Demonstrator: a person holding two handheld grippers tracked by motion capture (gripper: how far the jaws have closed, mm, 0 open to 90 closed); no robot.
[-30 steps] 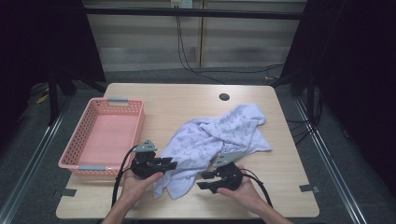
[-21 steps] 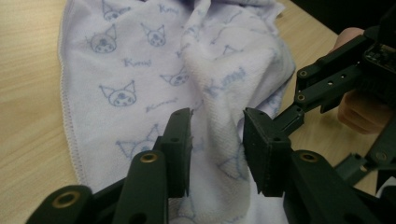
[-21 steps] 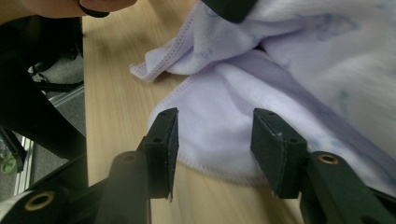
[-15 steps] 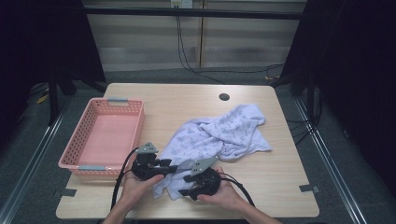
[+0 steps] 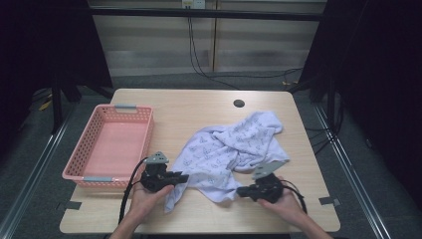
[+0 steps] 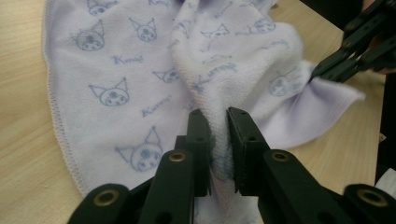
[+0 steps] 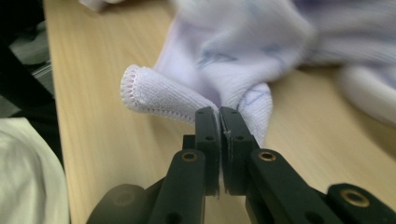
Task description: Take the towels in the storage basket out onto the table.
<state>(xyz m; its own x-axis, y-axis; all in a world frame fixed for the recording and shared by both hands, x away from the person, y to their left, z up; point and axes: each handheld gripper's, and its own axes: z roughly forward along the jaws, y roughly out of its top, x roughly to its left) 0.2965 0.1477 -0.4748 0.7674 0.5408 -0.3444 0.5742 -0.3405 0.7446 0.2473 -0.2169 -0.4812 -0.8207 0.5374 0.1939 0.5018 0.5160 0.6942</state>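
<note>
The left gripper point(image 6: 218, 119) has just been closing its two black jaws, and they now clench a thick bunched fold of a pale lilac towel point(image 5: 229, 152) printed with small cat-face drawings; the cloth bulges up between the pads. The right gripper point(image 7: 219, 116) has also just been closing, and its jaws stand almost together, pinching a thin stitched hem of the same towel, with a rolled corner of cloth curling out to one side. Seen from the high view, the towel lies crumpled on a light wooden table point(image 5: 199, 107), spreading from the middle toward the far right, with one narrow tongue hanging toward the near edge between the two grippers. The left gripper point(image 5: 183, 177) grips the towel's near left part and the right gripper point(image 5: 240, 190) grips its near right part; both lie low and level, pointing inward at the towel from opposite sides. The person's left hand point(image 5: 147, 196) and right hand point(image 5: 286, 201) come in from the near edge, wrapped around the gripper bodies, cables looping behind them. To the left of the towel, well apart from it, sits a pink plastic basket point(image 5: 82, 164) with a lattice wall; nothing lies in it. Beyond the towel, bare tabletop runs to the far edge, where a small dark round hole point(image 5: 239, 103) sits. Bare wood also shows to the right of the towel and along the near edge.
</note>
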